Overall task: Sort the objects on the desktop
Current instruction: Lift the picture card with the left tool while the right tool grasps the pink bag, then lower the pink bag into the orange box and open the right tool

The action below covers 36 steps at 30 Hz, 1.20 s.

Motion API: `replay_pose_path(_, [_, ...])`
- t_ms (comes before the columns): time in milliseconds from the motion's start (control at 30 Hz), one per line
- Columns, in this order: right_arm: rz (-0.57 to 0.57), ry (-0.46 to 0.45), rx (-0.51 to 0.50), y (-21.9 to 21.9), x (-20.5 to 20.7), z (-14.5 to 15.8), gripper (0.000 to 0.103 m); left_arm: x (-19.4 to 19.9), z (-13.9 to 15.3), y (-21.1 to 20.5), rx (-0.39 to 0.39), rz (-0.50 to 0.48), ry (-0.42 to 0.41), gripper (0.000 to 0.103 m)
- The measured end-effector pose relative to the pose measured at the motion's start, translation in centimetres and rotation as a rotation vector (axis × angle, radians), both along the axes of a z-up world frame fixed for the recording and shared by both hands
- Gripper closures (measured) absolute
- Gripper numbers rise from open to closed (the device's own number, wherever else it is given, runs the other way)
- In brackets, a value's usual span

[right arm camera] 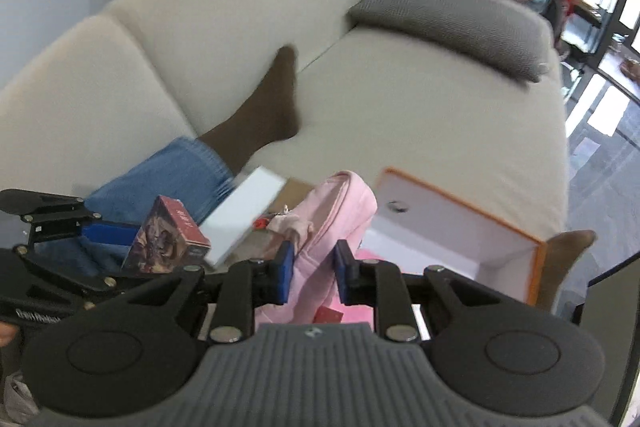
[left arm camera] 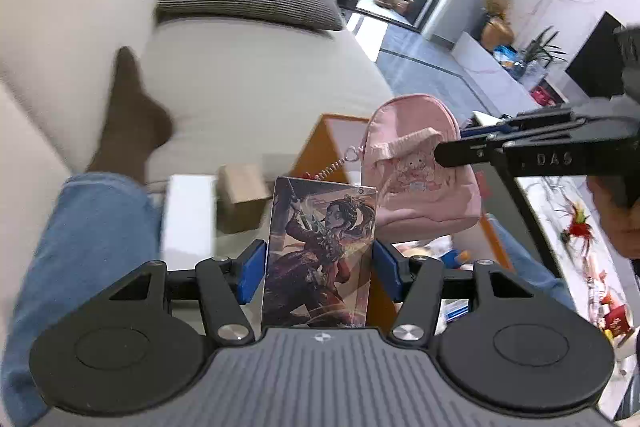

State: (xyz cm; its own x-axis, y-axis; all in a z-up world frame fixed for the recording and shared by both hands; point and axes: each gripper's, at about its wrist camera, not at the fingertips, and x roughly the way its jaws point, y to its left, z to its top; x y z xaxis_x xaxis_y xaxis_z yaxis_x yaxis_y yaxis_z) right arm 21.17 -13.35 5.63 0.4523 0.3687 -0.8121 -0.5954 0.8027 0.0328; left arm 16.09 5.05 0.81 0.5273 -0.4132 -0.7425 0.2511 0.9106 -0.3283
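In my left gripper [left arm camera: 320,269] I am pinching a card box [left arm camera: 320,255] printed with a sword-wielding figure, the blue pads [left arm camera: 253,273] pressed on its two long sides while it stands upright between them. I judge it light and stiff, a thin carton whose glossy faces could slide, so the narrow edges are the right place to squeeze, and not too hard, or the walls may buckle.

My right gripper [right arm camera: 311,273] is closed on a small pink backpack pouch [right arm camera: 320,227], the pads nipping a fold of its cloth. From the left wrist view the pouch hangs from those fingers, sagging below them, with a coiled cord and ring clip [left arm camera: 340,165] dangling at its side. It looks soft and light and will swing and droop rather than keep its form; the hold on loose fabric could creep, and I think the webbing strap [left arm camera: 408,143] across its front would give a surer purchase.

Both grippers tilt downward and forward over the sofa [right arm camera: 400,115], the right reaching in across the left's view so the pouch hangs just beyond the card box. Below lie an open orange-edged box [right arm camera: 460,223], a white box [right arm camera: 244,215] and a brown cardboard box [left arm camera: 244,195]. My leg in blue jeans [right arm camera: 168,175] and a dark sock [right arm camera: 260,107] stretches across the cushion.
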Motion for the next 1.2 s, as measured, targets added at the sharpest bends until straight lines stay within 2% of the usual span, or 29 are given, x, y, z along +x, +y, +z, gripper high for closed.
replay_pose_path(133, [-0.056,-0.008,0.020,-4.3,1.4,-1.4,0.080,2.1,-0.4,-2.7,-0.005,-0.028,0.012,0.036])
replay_pose_path(267, [-0.103,0.067,0.112,-7.4,4.2,-4.9,0.080,3.8,-0.9,-4.6,0.015,-0.043,0.024,0.036])
replay_pose_path(433, [-0.052,0.111,0.218,-8.0,6.4,-8.6,0.080,5.2,-1.5,-5.1,0.043,-0.028,0.040,0.036])
replay_pose_path(633, [0.036,0.180,0.273,-8.0,8.2,-13.1,0.081,6.5,-2.0,-4.9,0.057,-0.018,0.053,0.036])
replay_pose_path(767, [0.030,0.262,0.336,-9.2,9.7,-15.8,0.081,7.3,-2.2,-5.1,0.062,-0.021,0.056,0.036])
replay_pose_path(900, [0.053,0.284,0.307,-9.4,10.2,-17.3,0.082,7.6,-2.4,-5.5,0.066,-0.035,0.064,0.036])
replay_pose_path(1200, [0.250,0.208,0.108,-6.7,9.2,-18.6,0.084,7.9,-1.7,-7.4,0.059,-0.098,0.040,0.036])
